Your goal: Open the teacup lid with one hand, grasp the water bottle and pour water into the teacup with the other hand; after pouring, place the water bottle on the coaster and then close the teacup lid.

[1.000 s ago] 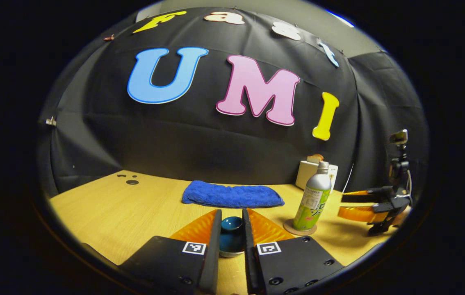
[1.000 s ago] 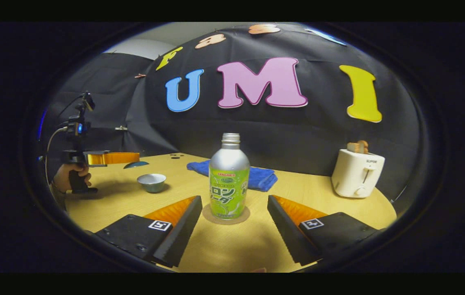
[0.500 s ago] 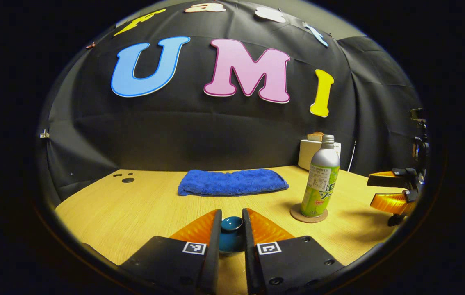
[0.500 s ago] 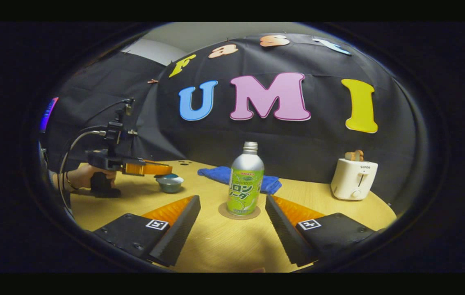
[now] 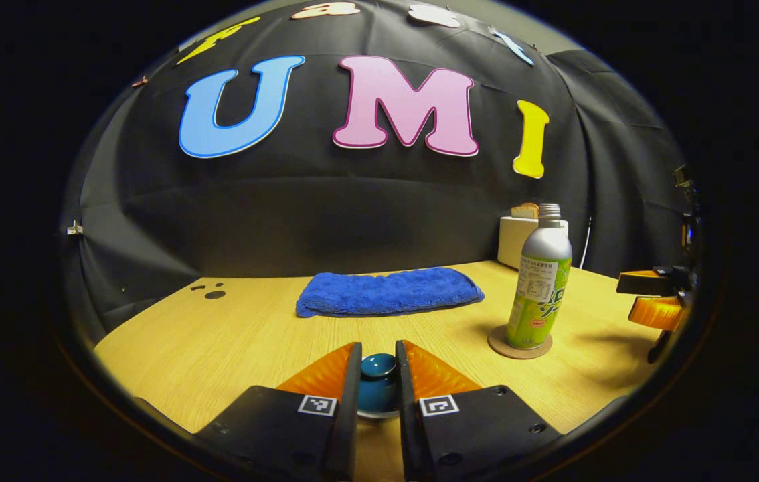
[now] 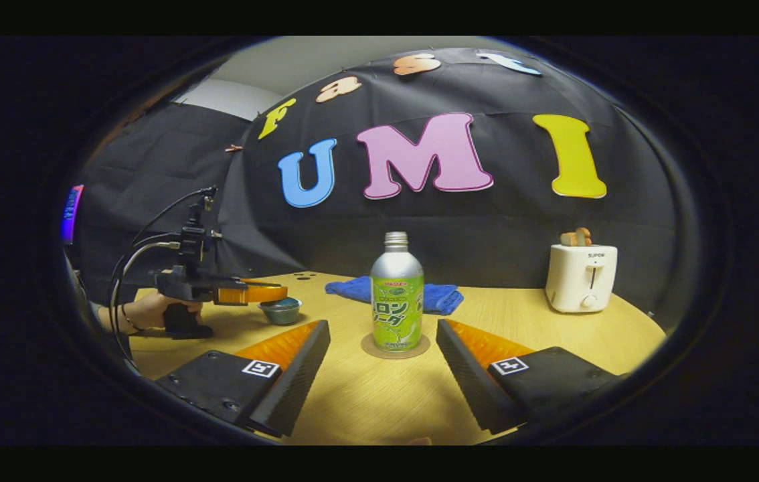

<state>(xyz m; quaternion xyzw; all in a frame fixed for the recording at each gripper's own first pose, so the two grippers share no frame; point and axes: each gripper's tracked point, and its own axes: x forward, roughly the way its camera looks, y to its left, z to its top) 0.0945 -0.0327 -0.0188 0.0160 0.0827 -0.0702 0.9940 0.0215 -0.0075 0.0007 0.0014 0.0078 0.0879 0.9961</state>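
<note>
Change since a second ago: the left claw (image 5: 377, 365) has come down with the dark teal, round-knobbed ceramic lid (image 5: 377, 385) to the small pale teacup (image 6: 280, 311); a second back the cup stood bare, with the lid held up and aside. The right claw (image 6: 383, 355) has drawn back from the bottle.
Left claw: narrow, both fingers (image 5: 351, 375) pressing the lid's knob from either side.
Lid and cup: in the right gripper view the left claw (image 6: 266, 293) reaches level over the teacup, with a teal cap at the cup's rim; whether the lid is fully seated or a touch above the rim I can't say for sure from this far off.
Right claw: wide, holding nothing, fingers (image 6: 299, 361) spread either side of the bottle and clear of it.
Bottle: the silver and lime-green aluminium drink bottle (image 6: 396, 294) stands upright on the round brown cork coaster (image 6: 395, 347), long axis vertical, neck uncapped.
Deciding relation: the lid sits straight ahead between the left claw's fingers, directly over the cup, so the coming move looks like a plain parting of the fingers, then a level retreat.
Nearer hand: the left, whose hand (image 6: 152, 311) rests low by the wooden counter (image 6: 366, 402) at the cup.
Stage: pouring and bottle placement look done; closing the lid is the step in hand.
Bystanders: a blue terry towel (image 5: 386, 291) and a white toaster (image 6: 580, 276) lie well apart from the work.
</note>
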